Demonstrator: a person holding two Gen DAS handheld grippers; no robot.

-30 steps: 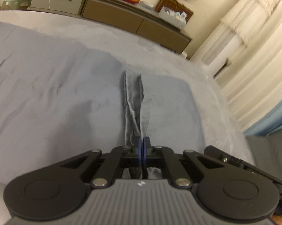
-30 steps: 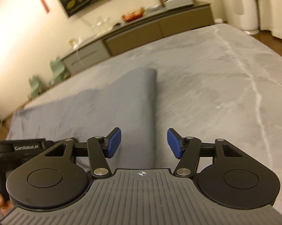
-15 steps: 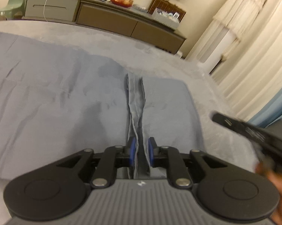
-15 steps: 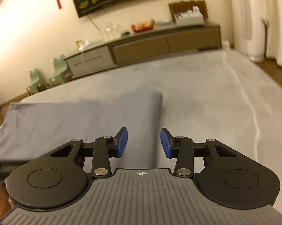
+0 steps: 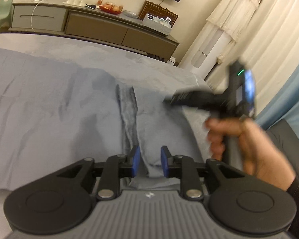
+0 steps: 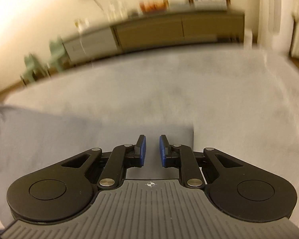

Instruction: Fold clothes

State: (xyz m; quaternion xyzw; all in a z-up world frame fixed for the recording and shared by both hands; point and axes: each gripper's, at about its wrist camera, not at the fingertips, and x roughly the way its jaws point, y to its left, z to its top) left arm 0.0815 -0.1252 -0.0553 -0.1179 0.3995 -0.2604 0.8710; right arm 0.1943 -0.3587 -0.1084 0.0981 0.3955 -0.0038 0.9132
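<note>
Where the left wrist camera looks forward, the left gripper (image 5: pixel 148 164) sits low over the grey-blue garment (image 5: pixel 50 119), its blue pads parted with a raised ridge of cloth running between them but not pinched. That ridge, a doubled hem (image 5: pixel 127 115), stretches straight ahead of the tool, so the cloth's long fold line lies along the fingers' own direction. Most of the garment spreads to the left of the tool; a narrower folded panel lies to its right. Ahead and to the right, the right hand (image 5: pixel 247 145) carries its own gripper across the panel, blurred, its tips too smeared to read here. The left tool seems nearer the hem.

In the right wrist view, which is blurred, the right gripper (image 6: pixel 151 149) shows its pads a small gap apart, holding nothing. The folded panel's squared corner lies directly beneath and just ahead of the tips; its edge runs just right of them. More cloth extends to the left. Beyond is bare bed cover (image 6: pixel 209 91), then a low sideboard (image 6: pixel 169 31) well off. Nothing blocks a downward reach.
</note>
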